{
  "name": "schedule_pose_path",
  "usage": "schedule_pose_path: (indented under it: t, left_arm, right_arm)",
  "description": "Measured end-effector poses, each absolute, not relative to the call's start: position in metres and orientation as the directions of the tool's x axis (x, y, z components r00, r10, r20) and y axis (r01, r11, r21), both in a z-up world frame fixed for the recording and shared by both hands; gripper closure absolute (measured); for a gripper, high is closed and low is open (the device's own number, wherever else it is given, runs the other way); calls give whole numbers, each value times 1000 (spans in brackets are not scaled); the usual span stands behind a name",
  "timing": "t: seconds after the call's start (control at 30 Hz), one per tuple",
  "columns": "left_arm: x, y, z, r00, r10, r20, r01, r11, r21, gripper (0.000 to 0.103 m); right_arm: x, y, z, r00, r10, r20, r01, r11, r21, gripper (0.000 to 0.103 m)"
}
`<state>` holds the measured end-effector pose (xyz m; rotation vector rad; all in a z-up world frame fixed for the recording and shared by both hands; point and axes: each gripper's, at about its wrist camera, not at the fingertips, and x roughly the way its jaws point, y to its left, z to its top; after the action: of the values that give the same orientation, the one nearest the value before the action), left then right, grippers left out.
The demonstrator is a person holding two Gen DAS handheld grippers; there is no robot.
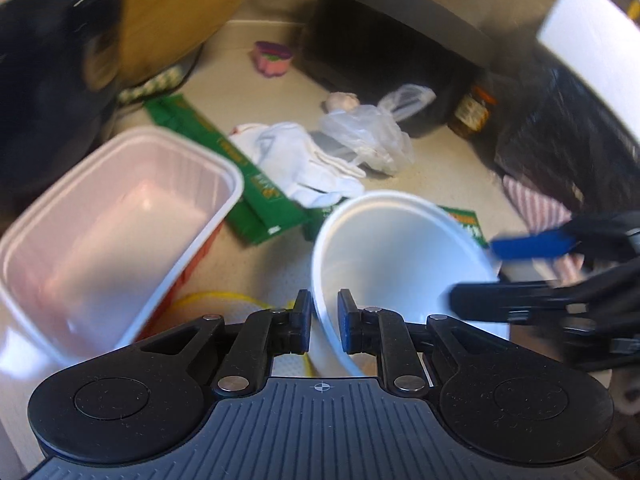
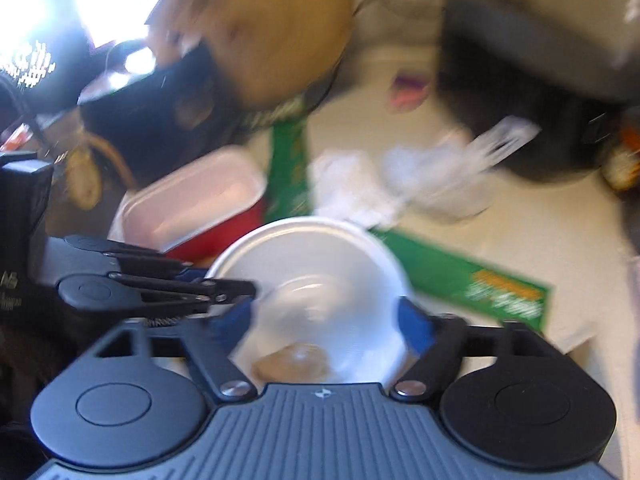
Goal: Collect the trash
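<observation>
Both grippers on one round white plastic bowl

Left gripper pinches its 6 o'clock rim nearly shut; right gripper spans it, jaws wide, contact blurred. Pink-lined rectangular tray at 9 o'clock.

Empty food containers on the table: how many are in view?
2. A round white plastic bowl sits nearest, its rim pinched in the left gripper. A rectangular red tub with pale lining stands to its left. Others may be hidden under the clutter.

left claw clamped; right claw spread wide
</observation>
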<state>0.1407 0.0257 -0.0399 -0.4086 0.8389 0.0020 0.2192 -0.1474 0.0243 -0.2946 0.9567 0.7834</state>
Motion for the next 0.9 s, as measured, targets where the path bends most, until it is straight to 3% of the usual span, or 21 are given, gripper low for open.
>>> schedule_pose_path:
  t: [0.03, 0.07, 0.17, 0.33, 0.47, 0.6, 0.8, 0.87, 0.9]
  left_arm:
    - [136, 30, -39, 682, -161, -714, -178, 910, -375, 85]
    - [131, 35, -36, 694, -165, -700, -189, 897, -400, 85]
    - [114, 52, -27, 742, -170, -648, -209, 861, -465, 84]
    - [89, 66, -17, 782, -156, -603, -219, 838, -500, 84]
    - [75, 75, -20, 783, -145, -605, -236, 830, -505, 84]
    - [68, 80, -27, 774, -153, -614, -249, 819, -517, 84]
    - [69, 79, -25, 782, -188, -594, -207, 821, -532, 84]
    - [71, 75, -23, 783, -205, -588, -185, 825, -534, 84]
    - [73, 72, -23, 781, -213, -587, -176, 827, -534, 84]
  right_arm:
    - [223, -137, 21, 279, 447, -850, -720, 683, 123, 55]
    - [224, -128, 17, 227, 424, -877, -728, 672, 137, 57]
    - [228, -108, 2, 99, 330, -939, -744, 651, 151, 57]
    - [240, -92, -24, 24, 177, -984, -704, 702, 109, 57]
    - [250, -84, -41, -62, 132, -989, -669, 730, 140, 46]
    - [250, -84, -46, -138, 139, -981, -623, 758, 195, 49]
    - [246, -91, -6, -46, 246, -968, -601, 767, 224, 73]
    - [246, -97, 13, -2, 284, -959, -596, 770, 229, 92]
    - [247, -101, 23, 22, 297, -954, -595, 771, 227, 92]
